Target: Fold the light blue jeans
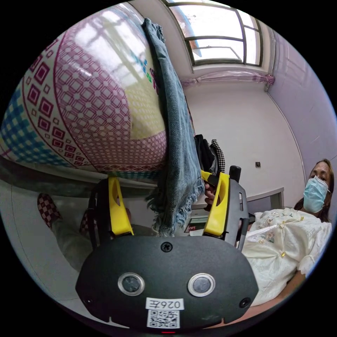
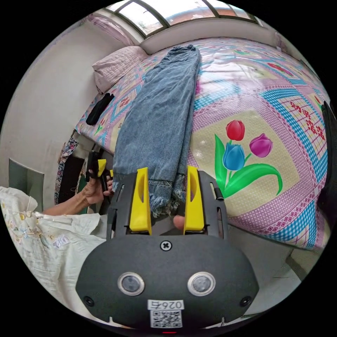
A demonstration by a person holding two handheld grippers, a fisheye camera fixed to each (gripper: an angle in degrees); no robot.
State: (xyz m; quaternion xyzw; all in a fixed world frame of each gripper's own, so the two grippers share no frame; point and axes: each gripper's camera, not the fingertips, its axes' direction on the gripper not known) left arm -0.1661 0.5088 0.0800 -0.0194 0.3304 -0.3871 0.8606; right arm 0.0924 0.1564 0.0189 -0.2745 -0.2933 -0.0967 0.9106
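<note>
Bed [image 2: 252, 196] with patterned cover: carries the jeans [image 2: 158, 119], lying lengthwise, legs stacked one on the other, frayed hems hanging over the near edge. Judgement: first lengthwise fold appears done; crosswise folds still to do.

Right gripper [image 2: 163, 202]: jaws apart, hems between them, no clamping evident.

Left gripper [image 1: 168, 207]: jaws wide apart, the frayed hem hanging between; cannot tell if either jaw touches cloth. Person's hand [image 2: 93, 191] holds this gripper beside the bed.

Pale walls [image 1: 242, 133], bright window [image 1: 217, 31], patterned bed [image 2: 281, 116].
</note>
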